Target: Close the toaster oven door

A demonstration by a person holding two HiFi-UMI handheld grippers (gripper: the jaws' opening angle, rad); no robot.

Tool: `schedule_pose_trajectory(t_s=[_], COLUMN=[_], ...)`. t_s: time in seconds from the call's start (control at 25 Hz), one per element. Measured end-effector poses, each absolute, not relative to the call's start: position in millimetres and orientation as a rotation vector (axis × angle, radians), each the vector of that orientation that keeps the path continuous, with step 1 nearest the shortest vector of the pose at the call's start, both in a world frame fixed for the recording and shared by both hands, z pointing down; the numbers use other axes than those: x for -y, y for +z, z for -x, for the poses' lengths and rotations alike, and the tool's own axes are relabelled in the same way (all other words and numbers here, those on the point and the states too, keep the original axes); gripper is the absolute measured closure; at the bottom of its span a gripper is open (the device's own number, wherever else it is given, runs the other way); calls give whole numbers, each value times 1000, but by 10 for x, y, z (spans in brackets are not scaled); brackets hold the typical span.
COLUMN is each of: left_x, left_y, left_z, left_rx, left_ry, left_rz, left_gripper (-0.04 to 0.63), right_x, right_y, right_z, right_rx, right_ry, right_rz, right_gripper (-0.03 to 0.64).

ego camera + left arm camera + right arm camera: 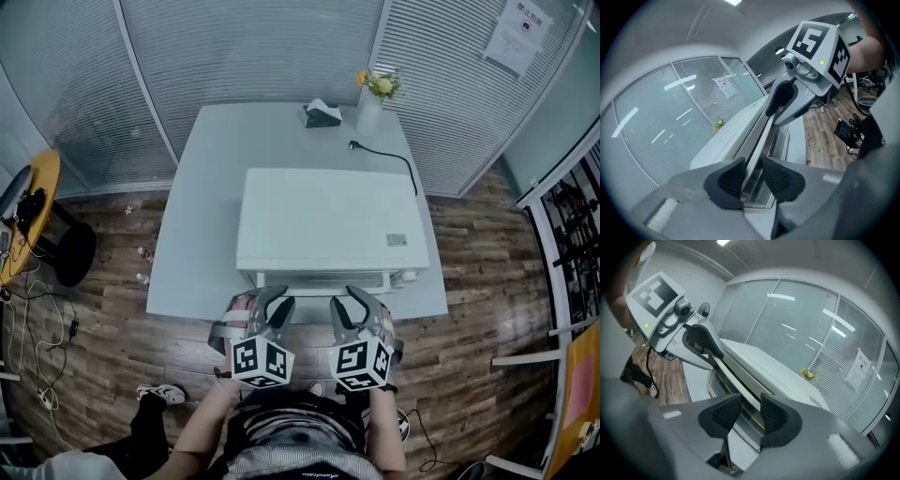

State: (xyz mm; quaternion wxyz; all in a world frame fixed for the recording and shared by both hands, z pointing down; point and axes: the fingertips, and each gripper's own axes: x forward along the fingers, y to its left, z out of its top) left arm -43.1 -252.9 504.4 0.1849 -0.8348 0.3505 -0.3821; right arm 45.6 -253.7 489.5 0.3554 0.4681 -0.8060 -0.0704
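white toaster oven (328, 220) sits on the pale table (202, 234), toward the near edge and right of centre. its long axis runs left-right across the head view, with the front facing the person and the back toward the glass wall. the door (323, 281) is on that near face and not flush: its top edge leans out toward the person, and both gripper views show a dark gap between it and the oven body. the handle (757, 150) is a straight bar along the door's top edge, parallel to the oven's long axis. left gripper (270, 302) is on the handle's left part and right gripper (349, 302) on its right part, side by side, both angled down and forward. left gripper view: jaws narrow, ribbed pads (732, 178) clamped either side of the bar and door edge, bar running on to the other gripper. right gripper view: same picture mirrored, jaws narrow and closed onto the bar. behind the oven on the table are a power cord (389, 155), a tissue box (321, 114) and a vase of flowers (373, 98) at the far edge.
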Motion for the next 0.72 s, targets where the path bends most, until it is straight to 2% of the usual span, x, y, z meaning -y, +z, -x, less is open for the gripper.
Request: schedule_pose_trajectory(t_s=[0.36, 0.6, 0.72], left_x=[2518, 2343, 2226], left_y=[4988, 4926, 4877], left_z=[432, 389, 305], left_rx=[-1132, -1250, -1251], left_ry=[-921, -728, -633], left_rz=[2518, 2719, 2814], left_gripper=[469, 469, 507], right_x=[2494, 2346, 2256], right_y=[4813, 4733, 4714], right_z=[-455, -490, -487], right_rx=[2205, 2339, 2370], right_ry=[-87, 60, 88], right_rz=[-1289, -1381, -1397], right_gripper=[483, 517, 540])
